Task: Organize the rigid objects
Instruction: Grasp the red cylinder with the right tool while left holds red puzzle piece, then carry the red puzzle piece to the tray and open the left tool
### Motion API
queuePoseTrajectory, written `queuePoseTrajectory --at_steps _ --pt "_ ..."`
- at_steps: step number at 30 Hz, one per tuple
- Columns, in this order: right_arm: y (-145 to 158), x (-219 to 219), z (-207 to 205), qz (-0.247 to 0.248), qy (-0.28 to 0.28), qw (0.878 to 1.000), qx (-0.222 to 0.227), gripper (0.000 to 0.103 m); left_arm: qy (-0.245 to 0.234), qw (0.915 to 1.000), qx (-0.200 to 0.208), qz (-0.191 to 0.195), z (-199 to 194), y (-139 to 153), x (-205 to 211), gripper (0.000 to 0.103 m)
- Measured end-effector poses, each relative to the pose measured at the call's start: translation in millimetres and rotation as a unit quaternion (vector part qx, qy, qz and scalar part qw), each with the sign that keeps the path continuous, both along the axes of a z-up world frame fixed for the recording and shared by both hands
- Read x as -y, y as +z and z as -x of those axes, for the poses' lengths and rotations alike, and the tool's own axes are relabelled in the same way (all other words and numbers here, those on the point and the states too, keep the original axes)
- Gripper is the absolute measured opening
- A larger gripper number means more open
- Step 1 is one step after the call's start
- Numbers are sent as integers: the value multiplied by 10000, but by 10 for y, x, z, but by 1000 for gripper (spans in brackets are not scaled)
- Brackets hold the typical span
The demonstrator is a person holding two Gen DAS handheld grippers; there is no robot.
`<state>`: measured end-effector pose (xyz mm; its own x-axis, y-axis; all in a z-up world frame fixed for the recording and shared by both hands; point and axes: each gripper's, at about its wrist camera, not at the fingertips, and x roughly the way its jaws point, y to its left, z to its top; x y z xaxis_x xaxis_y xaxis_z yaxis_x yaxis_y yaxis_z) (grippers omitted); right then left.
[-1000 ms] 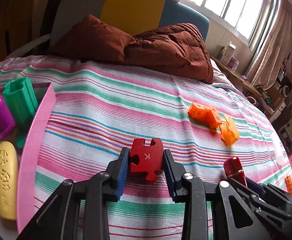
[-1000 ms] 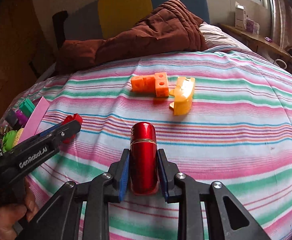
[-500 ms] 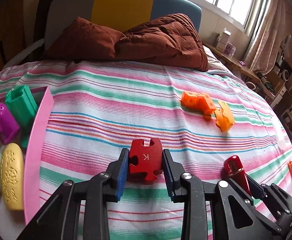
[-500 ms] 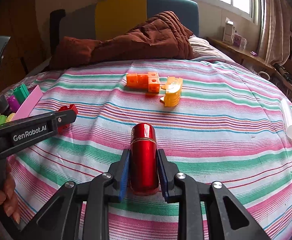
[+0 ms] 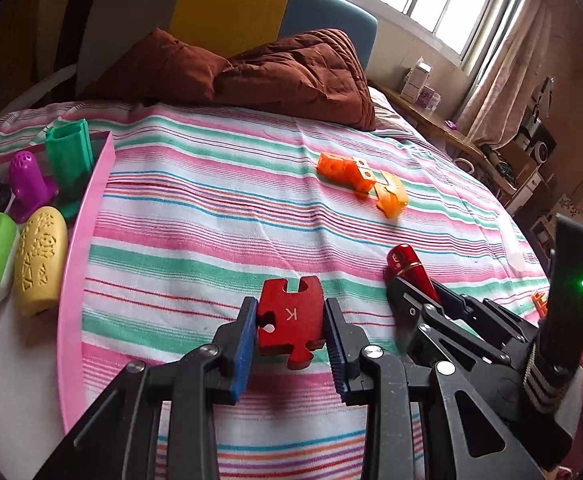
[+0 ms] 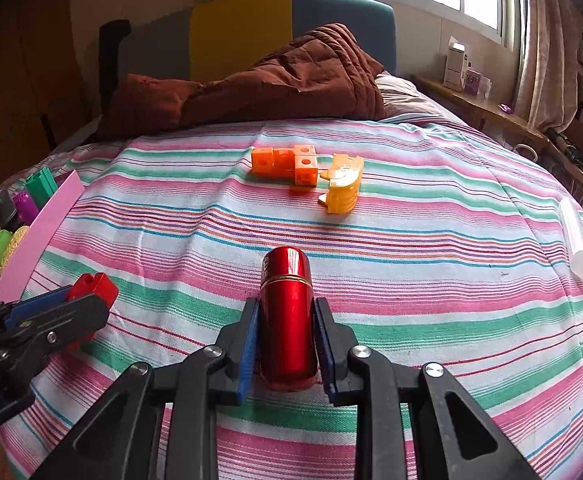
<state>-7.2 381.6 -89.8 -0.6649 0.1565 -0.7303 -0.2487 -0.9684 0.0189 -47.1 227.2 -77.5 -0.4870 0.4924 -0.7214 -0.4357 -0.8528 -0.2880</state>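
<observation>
Fingers (image 5: pixel 247 336) of left gripper (image 5: pixel 291 334) being kept clamped on red puzzle piece (image 5: pixel 289 316), marked K, carried above striped bed (image 5: pixel 211 216). Right gripper (image 6: pixel 287 338) being held closed around red cylinder (image 6: pixel 287 312), lengthwise between pads, also off bed. Pink tray (image 5: pixel 87 216) lying at left, green, purple, yellow items being stored in it. Orange blocks (image 6: pixel 287 164) and yellow-orange piece (image 6: pixel 343 188) lying further up bed, ungrasped. Judgement: reds probably being grouped; grip to be kept firm until each is lowered flat, grippers being kept apart to avoid collision.
</observation>
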Motion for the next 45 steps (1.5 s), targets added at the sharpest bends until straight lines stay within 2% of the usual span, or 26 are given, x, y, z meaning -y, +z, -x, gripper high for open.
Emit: queuePoseTrajectory --at_steps 7,14,20,24,34,38,45 --pt "6 7 -2 -40 -16 10000 -7 26 -262 9993 -155 -231 -264 178 140 33" --pt "48 32 -52 -121 -24 9997 -195 26 -274 9979 -314 -500 -435 396 443 33" --pt "47 48 -40 -171 -17 9997 -178 26 -52 9972 -482 -578 -485 523 816 33" --pt "45 53 -39 -169 -19 9997 -179 26 281 9964 -568 -555 -469 578 1174 33" --pt "27 53 -25 -181 -25 9998 -117 26 1319 9900 -471 -179 -212 411 2034 33" --pt "22 59 -21 -216 -35 9997 -92 26 1535 9874 -371 135 -78 280 2197 33" --pt "28 81 -28 -299 -61 9995 -76 26 1683 9843 -238 473 112 119 2307 33"
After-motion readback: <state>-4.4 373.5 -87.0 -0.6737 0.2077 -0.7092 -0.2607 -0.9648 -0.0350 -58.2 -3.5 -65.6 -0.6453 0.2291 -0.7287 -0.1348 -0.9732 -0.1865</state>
